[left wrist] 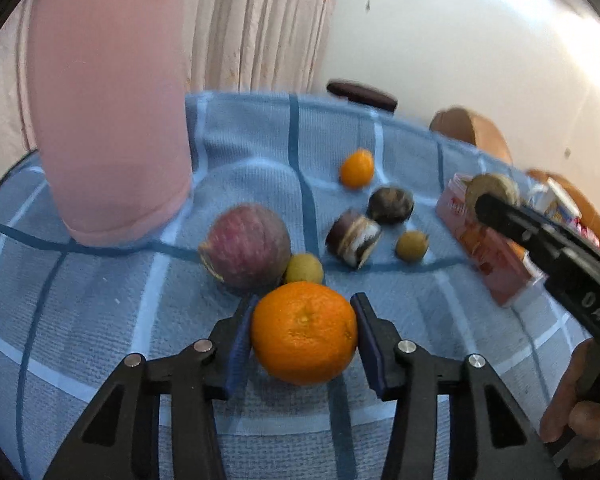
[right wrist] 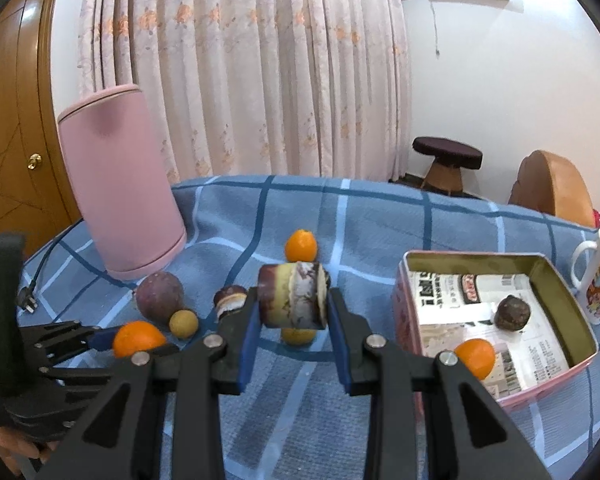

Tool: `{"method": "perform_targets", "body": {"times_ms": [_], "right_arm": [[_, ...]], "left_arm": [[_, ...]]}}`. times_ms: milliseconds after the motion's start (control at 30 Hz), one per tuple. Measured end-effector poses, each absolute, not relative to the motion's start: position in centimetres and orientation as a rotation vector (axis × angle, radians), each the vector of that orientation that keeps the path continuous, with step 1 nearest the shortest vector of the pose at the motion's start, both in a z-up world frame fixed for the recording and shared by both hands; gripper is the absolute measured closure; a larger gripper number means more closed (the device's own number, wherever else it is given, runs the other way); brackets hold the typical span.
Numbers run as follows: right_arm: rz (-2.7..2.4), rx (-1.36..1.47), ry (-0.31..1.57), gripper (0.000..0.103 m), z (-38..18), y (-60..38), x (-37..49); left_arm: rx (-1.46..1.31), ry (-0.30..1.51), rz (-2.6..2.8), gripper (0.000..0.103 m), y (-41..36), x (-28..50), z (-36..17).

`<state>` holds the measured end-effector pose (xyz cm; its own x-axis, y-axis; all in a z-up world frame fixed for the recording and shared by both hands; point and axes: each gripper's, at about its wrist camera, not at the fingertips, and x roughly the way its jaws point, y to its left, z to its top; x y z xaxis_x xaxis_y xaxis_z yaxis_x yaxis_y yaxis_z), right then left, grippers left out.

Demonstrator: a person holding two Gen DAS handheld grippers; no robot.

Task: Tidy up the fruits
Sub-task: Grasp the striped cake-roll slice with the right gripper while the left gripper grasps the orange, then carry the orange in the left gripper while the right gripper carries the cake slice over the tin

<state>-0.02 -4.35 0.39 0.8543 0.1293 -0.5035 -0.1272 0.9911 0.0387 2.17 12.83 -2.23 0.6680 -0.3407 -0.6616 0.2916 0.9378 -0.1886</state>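
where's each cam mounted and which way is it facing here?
Left wrist: on the left gripper, facing forward and down at the orange between its fingers; a hand shows at right.
Right wrist: on the right gripper, facing the curtain across the table; its fingers clamp a cut sugarcane piece.
Shared: orange, purple fruit, pink kettle, tin box, each other's gripper.

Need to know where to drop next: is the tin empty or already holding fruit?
Not empty. The tin, open-topped and lined with newspaper, already holds an orange and a dark round fruit.
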Motion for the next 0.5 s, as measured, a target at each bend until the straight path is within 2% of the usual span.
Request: {"method": "perform_targets", "body": {"times_ms": [200,500], "right_arm": [[0.101,-0.021,0.465,0.068,1.4,-5.0,-1.1],[0.023,-0.020,0.438,0.068,1.9,-8.5,-1.5]], "left_arm": [[-0.065,0.596,-0.292,0.054,12.5,0.7,-0.3],[-0.056,0.527,-0.273,0.054,9.7,0.2,0.5]]}}
